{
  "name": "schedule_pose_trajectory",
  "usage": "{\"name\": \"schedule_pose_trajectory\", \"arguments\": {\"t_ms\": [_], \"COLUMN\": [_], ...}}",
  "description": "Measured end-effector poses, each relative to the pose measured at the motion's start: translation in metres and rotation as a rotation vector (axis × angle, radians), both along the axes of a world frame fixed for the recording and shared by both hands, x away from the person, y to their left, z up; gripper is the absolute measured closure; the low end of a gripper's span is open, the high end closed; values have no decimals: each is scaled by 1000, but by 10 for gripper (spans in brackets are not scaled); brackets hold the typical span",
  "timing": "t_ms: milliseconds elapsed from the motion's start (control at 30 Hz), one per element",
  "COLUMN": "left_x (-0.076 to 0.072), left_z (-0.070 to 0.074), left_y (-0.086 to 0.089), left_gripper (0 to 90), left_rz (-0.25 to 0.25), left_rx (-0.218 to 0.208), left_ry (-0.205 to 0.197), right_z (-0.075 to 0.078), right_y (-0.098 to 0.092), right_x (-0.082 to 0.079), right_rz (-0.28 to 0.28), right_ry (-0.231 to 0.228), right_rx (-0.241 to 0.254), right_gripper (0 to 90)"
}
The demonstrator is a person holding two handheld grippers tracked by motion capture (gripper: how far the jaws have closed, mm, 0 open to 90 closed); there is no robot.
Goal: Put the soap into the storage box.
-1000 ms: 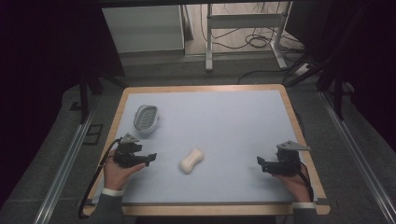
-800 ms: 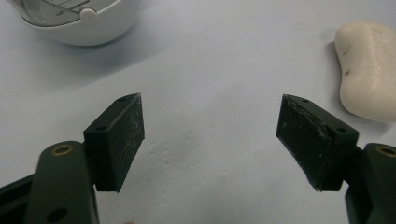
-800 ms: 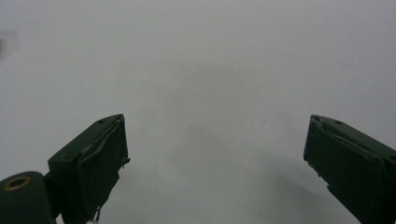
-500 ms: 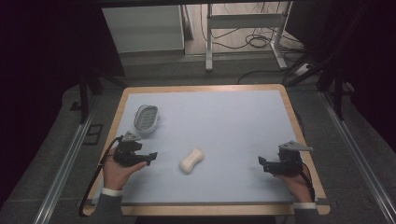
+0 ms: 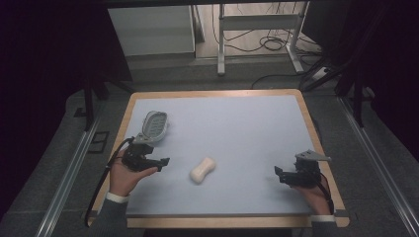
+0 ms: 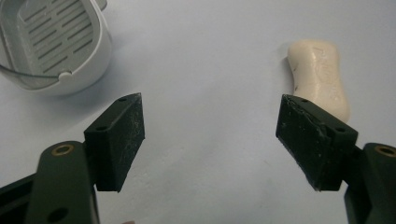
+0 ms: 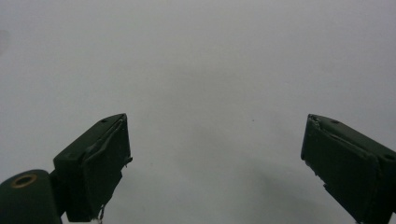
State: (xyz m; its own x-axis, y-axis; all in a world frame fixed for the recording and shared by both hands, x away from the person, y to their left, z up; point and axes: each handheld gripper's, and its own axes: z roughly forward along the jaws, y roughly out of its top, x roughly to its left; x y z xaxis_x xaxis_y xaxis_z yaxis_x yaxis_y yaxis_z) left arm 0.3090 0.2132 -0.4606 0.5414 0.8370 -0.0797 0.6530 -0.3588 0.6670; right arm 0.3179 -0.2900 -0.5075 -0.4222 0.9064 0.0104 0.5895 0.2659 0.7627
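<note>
Two grippers spread wide around a bar of soap

One pale blue surface (image 5: pixel 237 133) with a wooden rim carries everything. Near its left edge lies a grey slotted soap dish (image 5: pixel 154 124), tilted on its side. The left gripper (image 5: pixel 160 162) sits just below the dish, fingers (image 6: pixel 119 140) released and wide apart, holding nothing. The right gripper (image 5: pixel 278 172) rests near the right edge, fingers (image 7: pixel 95 168) likewise spread and empty. Between the grippers, nearer the left one, lies the cream soap bar (image 5: pixel 203 169), untouched.

Light: dim room, evenly lit table (image 5: pixel 237 128).
Shadows: soft, faint beside soap dish (image 6: pixel 56 44).
Focus: near tool parts slightly blurred.
</note>
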Motion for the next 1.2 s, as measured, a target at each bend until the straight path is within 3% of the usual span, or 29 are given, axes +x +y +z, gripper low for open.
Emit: {"name": "schedule_pose_trajectory", "arguments": {"t_ms": [400,1033,1200], "left_x": [7,20,21], "left_z": [8,0,4], "left_y": [-15,-41,-52], "left_gripper": [244,249,255], "left_rz": [-36,-83,-99], "left_rx": [32,81,91], "left_ry": [11,44,22], "right_z": [1,2,1], "right_y": [-1,-5,-5], "right_x": [-2,-2,-2], "right_rz": [1,-19,-22], "right_ry": [-6,-5,-1], "right_rx": [-7,-4,-10], "right_gripper": [82,82,82]}}
